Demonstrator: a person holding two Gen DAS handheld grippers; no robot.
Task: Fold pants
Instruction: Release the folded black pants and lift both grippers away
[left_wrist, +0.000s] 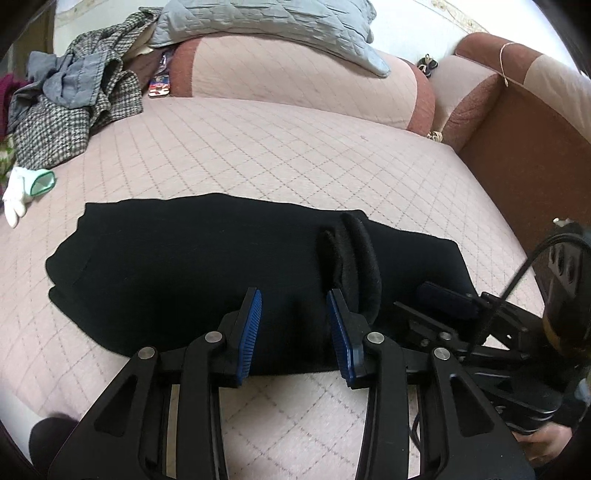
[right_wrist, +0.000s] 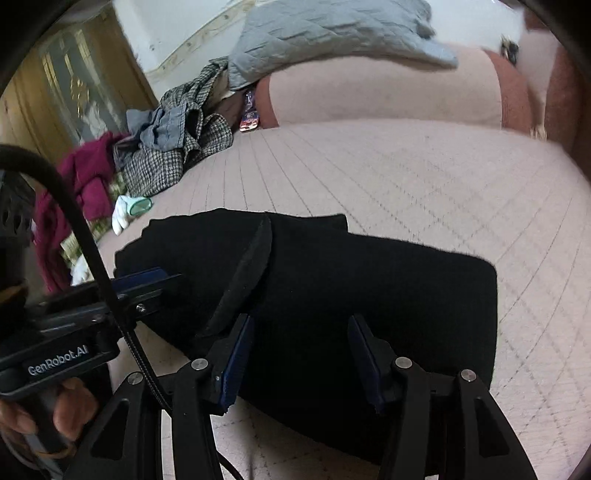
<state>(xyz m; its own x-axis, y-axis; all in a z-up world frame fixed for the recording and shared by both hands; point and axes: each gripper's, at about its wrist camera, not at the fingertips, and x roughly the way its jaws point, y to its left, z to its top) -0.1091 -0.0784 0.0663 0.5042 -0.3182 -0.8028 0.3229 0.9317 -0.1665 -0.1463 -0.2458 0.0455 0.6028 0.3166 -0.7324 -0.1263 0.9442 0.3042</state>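
Left wrist view: the black pants (left_wrist: 192, 266) lie folded flat on the pink quilted bed (left_wrist: 258, 155), their dark folds hard to separate. The left gripper (left_wrist: 294, 328) stands open over the near edge, holding nothing. The right gripper (right_wrist: 301, 360) is likewise open above the pants; its view blurs. "GenRobot.AI" reads on the left handle. A clothes pile (left_wrist: 74, 96) and white glove (left_wrist: 22, 188) lie beyond

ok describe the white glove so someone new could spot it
Start at the clothes pile in the far left corner of the pink sofa. At its near edge, left of the black pants, lies the glove: white, with a green cuff.
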